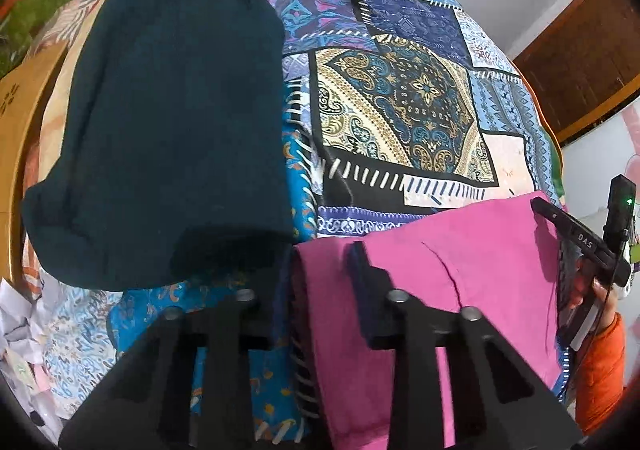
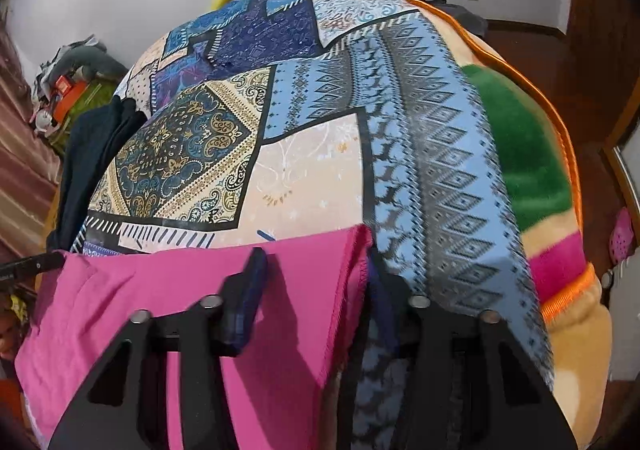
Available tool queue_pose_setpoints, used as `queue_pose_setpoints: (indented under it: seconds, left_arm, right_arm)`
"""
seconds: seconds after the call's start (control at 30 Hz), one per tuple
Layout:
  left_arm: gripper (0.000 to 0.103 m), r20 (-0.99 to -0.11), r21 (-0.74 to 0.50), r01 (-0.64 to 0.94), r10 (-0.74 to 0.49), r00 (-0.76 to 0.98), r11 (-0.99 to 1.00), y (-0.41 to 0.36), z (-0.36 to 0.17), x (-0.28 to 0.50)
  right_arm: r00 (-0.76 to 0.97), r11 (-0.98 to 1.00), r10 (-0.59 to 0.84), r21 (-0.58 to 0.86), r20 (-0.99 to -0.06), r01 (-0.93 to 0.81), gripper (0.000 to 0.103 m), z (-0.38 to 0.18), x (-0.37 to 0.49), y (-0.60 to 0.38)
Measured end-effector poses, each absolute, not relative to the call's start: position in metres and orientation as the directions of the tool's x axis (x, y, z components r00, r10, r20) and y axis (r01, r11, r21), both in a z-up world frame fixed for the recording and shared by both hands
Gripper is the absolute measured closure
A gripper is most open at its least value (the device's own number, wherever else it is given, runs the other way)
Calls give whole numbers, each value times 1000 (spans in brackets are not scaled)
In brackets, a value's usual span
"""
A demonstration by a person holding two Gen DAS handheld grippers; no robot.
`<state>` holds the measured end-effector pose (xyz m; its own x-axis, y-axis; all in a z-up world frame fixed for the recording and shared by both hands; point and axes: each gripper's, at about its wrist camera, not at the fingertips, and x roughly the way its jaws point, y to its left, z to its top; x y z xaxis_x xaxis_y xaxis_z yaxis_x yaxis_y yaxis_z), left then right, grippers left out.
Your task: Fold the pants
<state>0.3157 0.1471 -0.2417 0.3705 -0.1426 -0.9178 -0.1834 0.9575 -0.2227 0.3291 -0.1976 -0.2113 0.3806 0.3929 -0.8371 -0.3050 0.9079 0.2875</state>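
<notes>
Pink pants (image 1: 440, 262) lie on a patchwork bedspread (image 1: 400, 109) at the near edge. My left gripper (image 1: 320, 282) straddles the pants' left edge: its right finger (image 1: 360, 274) lies on top of the cloth, the left finger sits beside the edge, jaws apart. In the right wrist view the pink pants (image 2: 168, 290) fill the lower left. My right gripper (image 2: 316, 286) straddles their right edge, left finger (image 2: 248, 290) on top of the cloth, right finger beyond the edge, jaws apart. The right gripper also shows in the left wrist view (image 1: 580, 242).
Folded dark teal pants (image 1: 172, 121) lie on the bed to the left, also in the right wrist view (image 2: 92, 161). A green, orange and pink blanket (image 2: 536, 169) lies under the bedspread on the right. A wooden headboard (image 1: 20, 121) stands at left.
</notes>
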Motion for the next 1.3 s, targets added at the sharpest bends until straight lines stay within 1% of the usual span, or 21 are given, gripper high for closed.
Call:
queue_pose_setpoints:
  seconds: [0.03, 0.07, 0.13, 0.3, 0.33, 0.37, 0.5, 0.6, 0.67, 0.73, 0.77, 0.8, 0.87, 0.9, 0.93, 0.97, 1.0, 1.03, 1.07, 1.13, 1.3]
  left_arm:
    - [87, -917, -220, -178, -142, 372, 959, 147, -241, 314]
    - [88, -916, -219, -171, -142, 375, 961, 147, -240, 313]
    - [90, -916, -180, -146, -112, 386, 973, 142, -237, 309]
    - [92, -913, -28, -114, 21, 408, 993, 130, -236, 299]
    - [94, -910, 8, -112, 54, 412, 994, 129, -237, 297]
    - [94, -906, 37, -106, 78, 415, 994, 127, -239, 296]
    - [94, -898, 105, -90, 134, 420, 990, 120, -243, 293]
    - [94, -894, 134, -58, 146, 424, 989, 115, -239, 292]
    - [94, -887, 138, -42, 143, 439, 989, 114, -231, 289]
    - [93, -874, 135, -30, 133, 467, 990, 112, -219, 285]
    - [93, -868, 137, -27, 133, 479, 990, 111, -212, 283]
    - [90, -862, 135, -22, 129, 491, 991, 109, -206, 282]
    - [76, -852, 127, -20, 119, 510, 992, 105, -195, 282]
    - [64, -846, 118, -19, 111, 522, 993, 103, -189, 282]
    - [56, -837, 106, -14, 97, 538, 994, 101, -183, 282]
    - [53, -830, 99, -8, 87, 551, 995, 97, -178, 281]
    - [50, -824, 94, 2, 77, 561, 996, 93, -173, 282]
    - [46, -824, 91, 9, 70, 562, 996, 89, -172, 283]
    - [44, -825, 84, 16, 60, 561, 996, 86, -170, 284]
    - [34, -833, 63, 32, 35, 552, 997, 79, -171, 286]
    - [30, -870, 60, 60, 23, 493, 996, 68, -189, 294]
  right_arm:
    - [373, 906, 390, 278, -842, -319, 82, -212, 329, -194]
    - [370, 905, 385, 266, -846, -333, 85, -213, 329, -192]
    - [387, 904, 352, 203, -852, -375, 95, -215, 325, -184]
    - [432, 908, 292, 105, -854, -406, 99, -217, 322, -178]
    - [443, 911, 278, 87, -852, -404, 99, -217, 321, -178]
    - [452, 913, 265, 70, -852, -403, 99, -218, 320, -178]
    - [468, 913, 217, 9, -857, -407, 99, -221, 320, -171]
    - [462, 912, 220, 12, -859, -411, 98, -218, 321, -171]
    - [475, 913, 233, 23, -848, -407, 93, -210, 319, -175]
    - [496, 915, 235, 18, -836, -403, 83, -198, 314, -178]
    - [504, 913, 239, 16, -830, -407, 74, -193, 311, -178]
    - [516, 911, 247, 15, -820, -412, 68, -186, 308, -177]
    - [542, 901, 279, 21, -793, -433, 61, -168, 298, -175]
    - [544, 896, 293, 27, -786, -443, 55, -162, 295, -173]
    - [541, 886, 322, 47, -777, -460, 47, -152, 291, -168]
    - [536, 880, 342, 63, -772, -471, 42, -148, 289, -165]
    - [527, 869, 373, 89, -764, -486, 33, -143, 286, -161]
    - [512, 855, 409, 122, -755, -504, 27, -138, 282, -156]
    - [492, 837, 446, 154, -748, -524, 25, -134, 278, -149]
    - [446, 805, 493, 198, -747, -560, 24, -133, 272, -134]
    - [324, 746, 536, 258, -779, -614, 24, -150, 259, -97]
